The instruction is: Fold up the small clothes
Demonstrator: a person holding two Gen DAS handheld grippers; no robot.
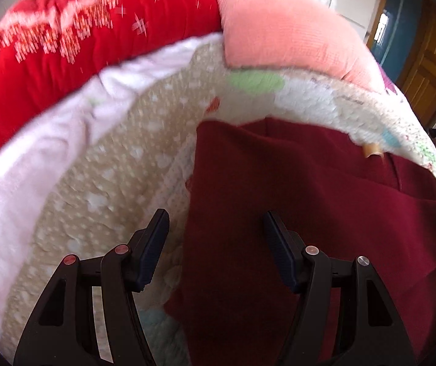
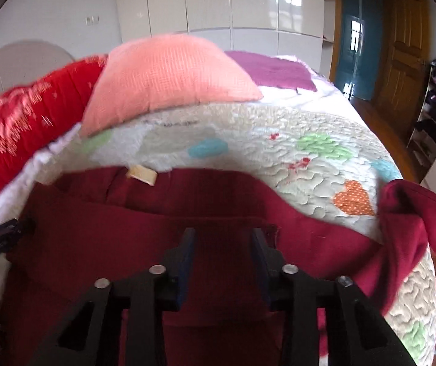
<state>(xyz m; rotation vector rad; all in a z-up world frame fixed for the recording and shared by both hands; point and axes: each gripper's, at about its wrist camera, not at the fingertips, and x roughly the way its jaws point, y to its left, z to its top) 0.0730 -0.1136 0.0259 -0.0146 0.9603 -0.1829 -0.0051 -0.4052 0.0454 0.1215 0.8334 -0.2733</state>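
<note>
left gripper [image 1: 216, 222] spread wide; right gripper [image 2: 222, 238] parted, fingers level

You had no readable text in either view. The small cream tag [image 2: 142, 174] at the far edge of the dark red garment [image 2: 187, 213] showed no legible print. Just beyond that tag, faint dark stitching on the quilt [image 2: 248, 140] looked like lettering, but it was too blurred to make out. No numbers, brands or signs could be read.
</note>
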